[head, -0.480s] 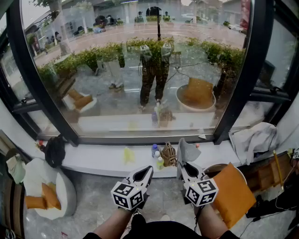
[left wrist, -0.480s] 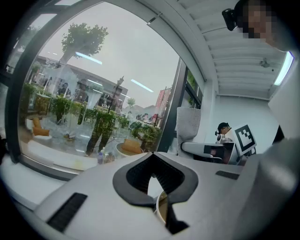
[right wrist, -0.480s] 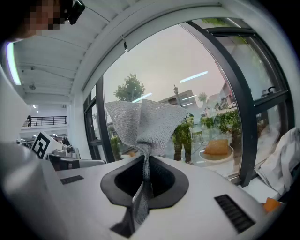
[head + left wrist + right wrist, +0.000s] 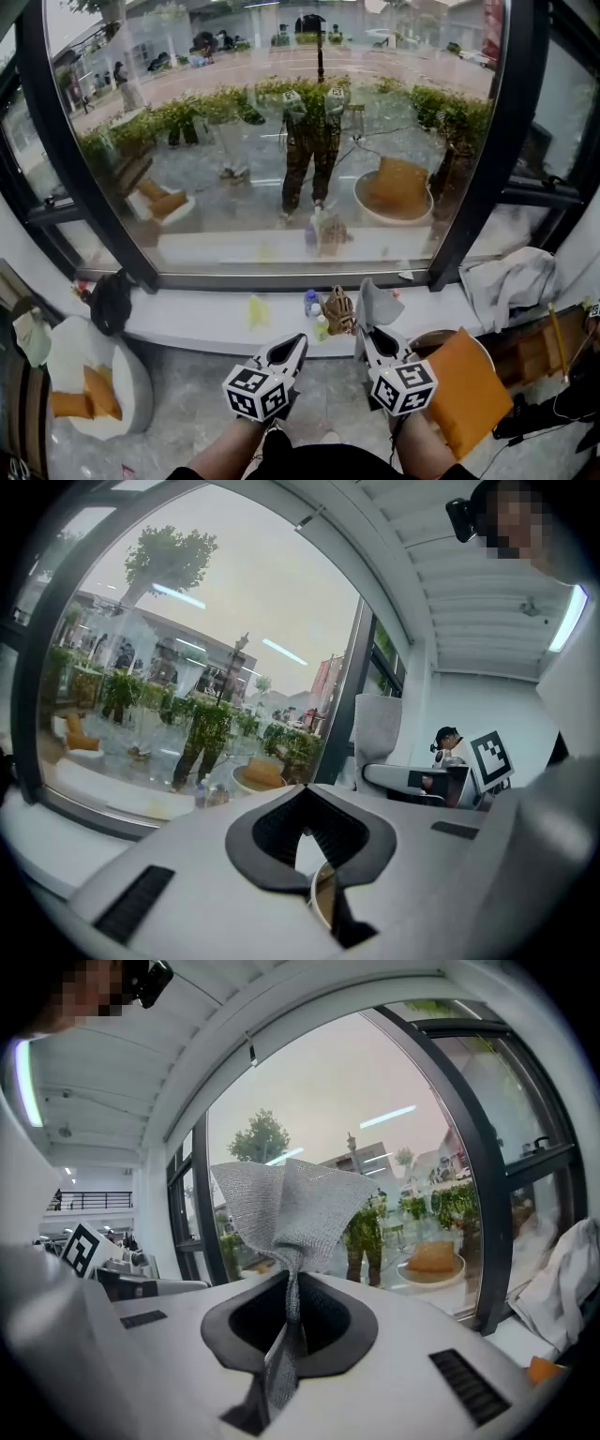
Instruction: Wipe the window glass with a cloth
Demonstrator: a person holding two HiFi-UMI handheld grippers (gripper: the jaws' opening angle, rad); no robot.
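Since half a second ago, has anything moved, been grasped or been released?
Nothing visibly changed. The right gripper stays shut on the grey cloth, the left gripper stays shut and empty, both low before the window glass.

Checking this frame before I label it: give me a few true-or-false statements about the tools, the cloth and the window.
1. The right tool is shut on a grey cloth. True.
2. The cloth is pressed against the window glass. False: it is held well short of the glass.
3. The left tool grips a bottle. False: its jaws are together on nothing; bottles stand on the sill.
4. An orange cushion lies to the person's right. True.
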